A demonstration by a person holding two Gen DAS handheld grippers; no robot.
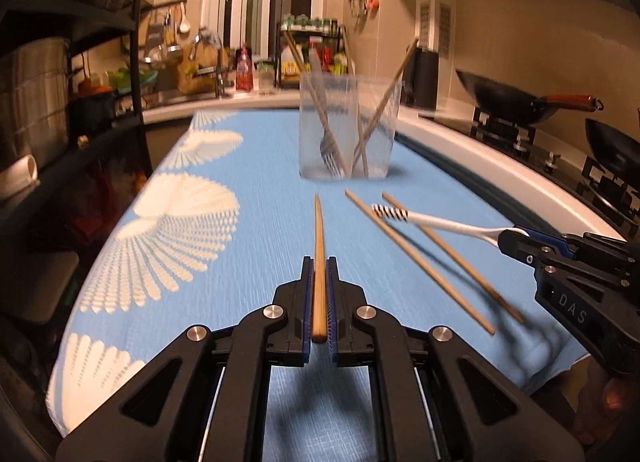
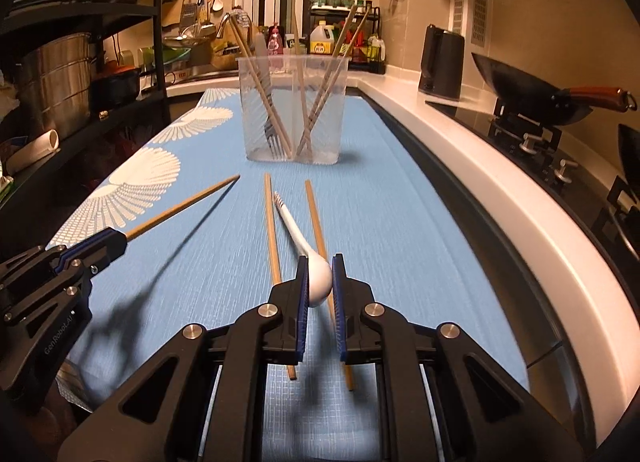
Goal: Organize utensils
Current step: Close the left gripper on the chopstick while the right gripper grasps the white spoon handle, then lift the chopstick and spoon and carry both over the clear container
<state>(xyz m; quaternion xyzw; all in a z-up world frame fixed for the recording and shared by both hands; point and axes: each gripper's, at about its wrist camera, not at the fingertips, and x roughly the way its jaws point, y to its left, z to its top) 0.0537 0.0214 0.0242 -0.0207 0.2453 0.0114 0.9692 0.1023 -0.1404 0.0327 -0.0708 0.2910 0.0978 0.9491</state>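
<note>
My left gripper (image 1: 319,262) is shut on a wooden chopstick (image 1: 319,246) and holds it above the blue cloth (image 1: 256,197), pointing at the clear plastic cup (image 1: 349,125). The cup holds a fork (image 1: 330,149) and several chopsticks. My right gripper (image 2: 320,262) is shut on the bowl of a white spoon (image 2: 316,274) with a striped handle end; it also shows in the left wrist view (image 1: 440,221). Two loose chopsticks (image 2: 272,221) (image 2: 318,221) lie on the cloth under the spoon. In the right wrist view the cup (image 2: 294,109) stands ahead and the left gripper (image 2: 108,246) is at the left.
A white counter edge (image 2: 500,181) runs along the right, with a stove and black woks (image 2: 532,93) beyond it. A black kettle (image 2: 442,61) stands on the counter. Dark shelves with a steel pot (image 2: 56,81) are at the left. A sink and bottles are at the back.
</note>
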